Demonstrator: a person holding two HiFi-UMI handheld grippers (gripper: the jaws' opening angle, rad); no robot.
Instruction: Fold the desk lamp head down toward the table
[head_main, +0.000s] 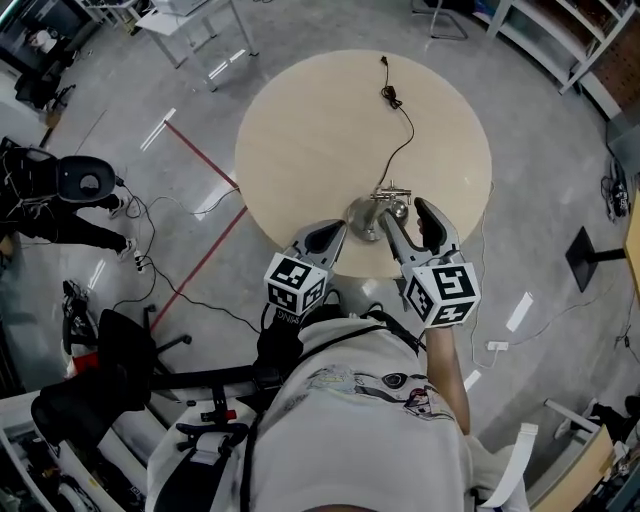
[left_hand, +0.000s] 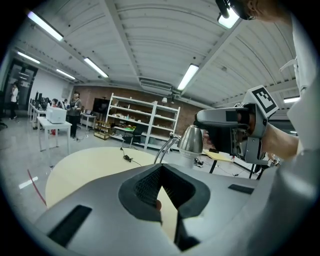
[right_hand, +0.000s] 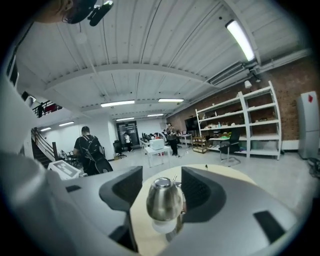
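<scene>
One round table (head_main: 300, 130) bears the desk lamp (head_main: 368, 216) at its near edge. Its shiny metal head (right_hand: 164, 199) sits untouched between the parted jaws of the right claw (right_hand: 161, 182). It is probably slick and stiff-hinged, so grip its sides firmly. The left claw (left_hand: 160, 190) is closed and empty.

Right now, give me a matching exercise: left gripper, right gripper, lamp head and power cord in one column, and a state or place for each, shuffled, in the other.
Things:
1 left gripper
2 right gripper
3 lamp head
4 power cord

States or places:
A lies loose on the far part of the table
B jaws apart, one on either side of the lamp head
C shiny silver, near the table's near edge
D jaws together, nothing between them

Pairs: 1-D, 2-B, 3-C, 4-A
</scene>
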